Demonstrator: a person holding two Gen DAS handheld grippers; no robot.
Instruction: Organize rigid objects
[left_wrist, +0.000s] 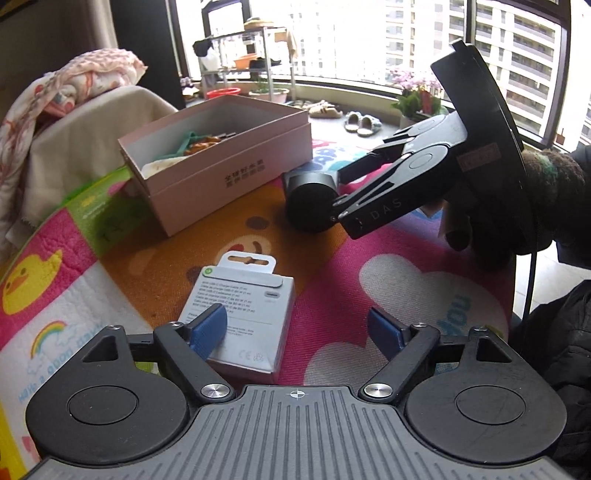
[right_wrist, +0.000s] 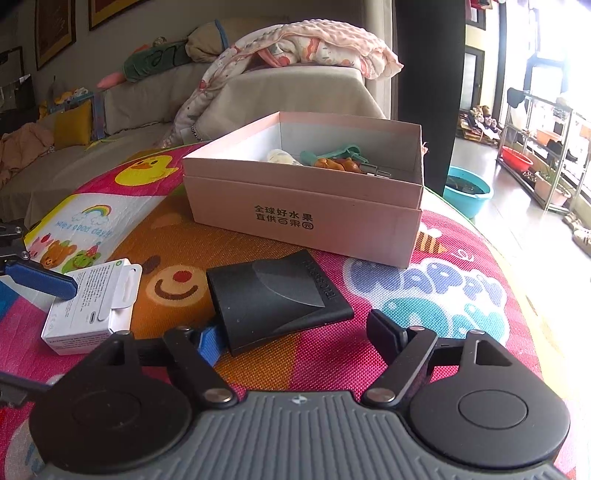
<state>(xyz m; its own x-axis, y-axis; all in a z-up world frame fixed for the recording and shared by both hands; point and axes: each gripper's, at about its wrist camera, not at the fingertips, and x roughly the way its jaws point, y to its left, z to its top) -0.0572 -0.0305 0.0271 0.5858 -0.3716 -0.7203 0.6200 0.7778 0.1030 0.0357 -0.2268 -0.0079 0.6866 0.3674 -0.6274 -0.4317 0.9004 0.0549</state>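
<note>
Left wrist view: our left gripper stands with its jaws wide, the blue pad of one finger lying over the near corner of the small white cardboard cable box with a hang tab, the other pad well off to the side over bare mat, so nothing is clamped. The box lies flat on the colourful cartoon play mat, offset toward one side of the jaws. Beyond it sits the open pink cardboard box with printed characters, already holding a few small items, and our right gripper reaches in at the black flared plastic nozzle. To take the white box well, we would shift sideways until it is centred between the pads, then close across its narrower faces. Right wrist view: the right gripper is spread wide around the near end of the black nozzle, which lies on the mat just in front of the pink box; whether either pad touches it we cannot tell, and it does not look gripped. We judge a firm hold needs the pads squarely on the flat sides, since the flared shape may slip out. The white box lies beside it.
</note>
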